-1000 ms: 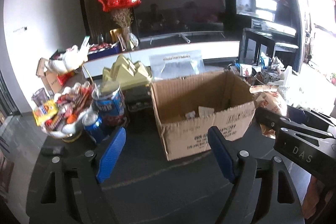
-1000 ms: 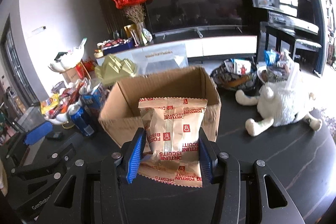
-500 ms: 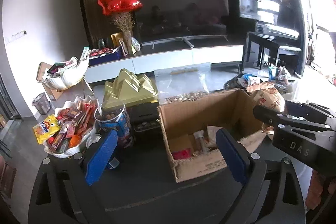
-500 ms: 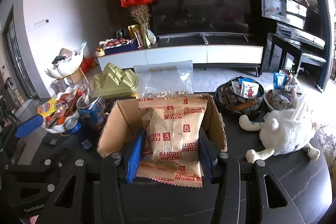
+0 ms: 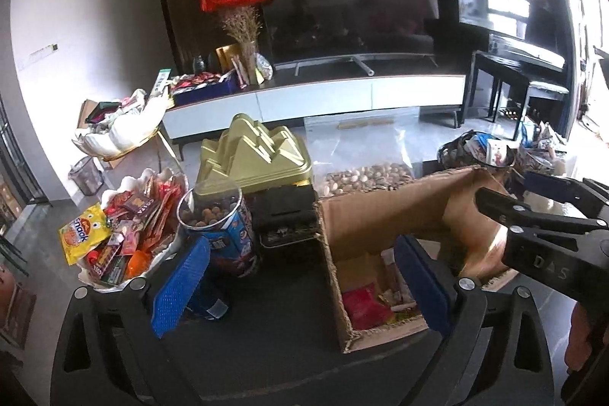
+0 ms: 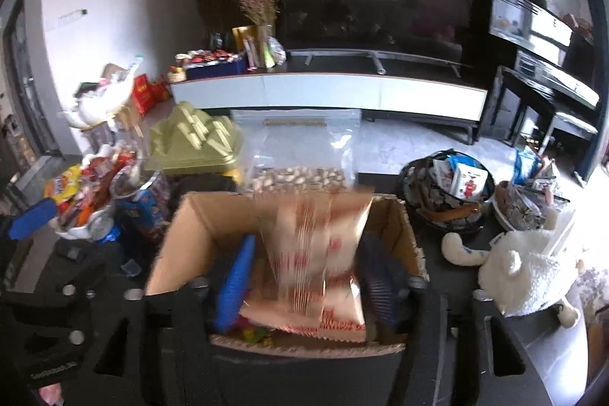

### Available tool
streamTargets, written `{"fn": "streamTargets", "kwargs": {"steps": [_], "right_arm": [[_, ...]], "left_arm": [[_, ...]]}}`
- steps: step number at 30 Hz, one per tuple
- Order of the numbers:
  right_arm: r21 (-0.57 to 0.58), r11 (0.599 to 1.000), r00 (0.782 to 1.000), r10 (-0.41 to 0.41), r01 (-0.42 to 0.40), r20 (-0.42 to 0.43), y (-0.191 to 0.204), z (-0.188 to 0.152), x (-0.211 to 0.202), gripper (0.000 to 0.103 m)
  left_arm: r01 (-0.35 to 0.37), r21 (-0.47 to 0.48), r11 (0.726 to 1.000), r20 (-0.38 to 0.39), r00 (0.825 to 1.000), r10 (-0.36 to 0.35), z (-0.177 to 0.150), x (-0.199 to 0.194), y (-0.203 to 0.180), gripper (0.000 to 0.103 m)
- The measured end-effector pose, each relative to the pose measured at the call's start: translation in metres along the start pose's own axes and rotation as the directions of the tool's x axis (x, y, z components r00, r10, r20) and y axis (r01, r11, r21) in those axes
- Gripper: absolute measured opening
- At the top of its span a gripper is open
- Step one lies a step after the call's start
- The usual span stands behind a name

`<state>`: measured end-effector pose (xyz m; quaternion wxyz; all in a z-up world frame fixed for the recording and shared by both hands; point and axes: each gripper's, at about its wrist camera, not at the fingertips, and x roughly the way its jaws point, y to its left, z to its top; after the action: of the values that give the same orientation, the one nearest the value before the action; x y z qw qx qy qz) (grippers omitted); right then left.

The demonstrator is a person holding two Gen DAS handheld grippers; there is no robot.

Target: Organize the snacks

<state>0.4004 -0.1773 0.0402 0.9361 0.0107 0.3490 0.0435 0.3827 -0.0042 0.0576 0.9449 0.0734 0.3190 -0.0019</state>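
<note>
An open cardboard box (image 6: 179,238) stands on the dark table; it also shows in the left wrist view (image 5: 365,223), with a red packet (image 5: 363,303) and other snacks inside. My right gripper (image 6: 304,280) is over the box, jaws spread apart, and the tan biscuit packet (image 6: 319,250) is blurred between them, dropping into the box. My left gripper (image 5: 300,288) is open and empty, in front of the box's left corner. The right gripper also shows in the left wrist view (image 5: 540,227) over the box's right side.
A white bowl of mixed snacks (image 5: 125,238), a tub of round snacks (image 5: 213,215) and a gold tin (image 5: 255,155) stand left of the box. A bag of nuts (image 6: 300,155) stands behind it. A dark snack basket (image 6: 445,193) and a white plush toy (image 6: 529,273) lie to the right.
My right gripper has moved forward over the box and opened; the biscuit packet has slipped free and is falling in. My left gripper has risen and drawn back a little.
</note>
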Motion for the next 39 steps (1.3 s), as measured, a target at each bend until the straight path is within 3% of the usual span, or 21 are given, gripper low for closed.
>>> {"fn": "streamTargets", "kwargs": {"steps": [7,10,20,39], "right_arm": [[-0.001,1.0,1.0,-0.02,0.02,0.01,-0.002,-0.011,-0.021,0.071],[0.014,1.0,0.999,-0.017,0.016,0.042,-0.003,-0.019,-0.044,0.079],[0.023,0.997,0.988,-0.071,0.068,0.139,0.0,-0.05,-0.118,0.09],[0.05,0.998,0.977,-0.057,0.047,0.204,-0.002,-0.132,-0.218,0.09]], "left_arm": [[-0.026,0.006,1.0,0.036,0.999,0.025,-0.008,-0.019,-0.002,0.103],[-0.03,0.008,1.0,0.062,0.998,0.029,-0.014,-0.036,-0.002,0.103],[-0.026,-0.006,1.0,0.156,0.987,0.027,-0.038,-0.105,0.005,0.103],[0.034,0.004,0.999,0.252,0.967,-0.034,-0.102,-0.208,-0.007,0.103]]}}
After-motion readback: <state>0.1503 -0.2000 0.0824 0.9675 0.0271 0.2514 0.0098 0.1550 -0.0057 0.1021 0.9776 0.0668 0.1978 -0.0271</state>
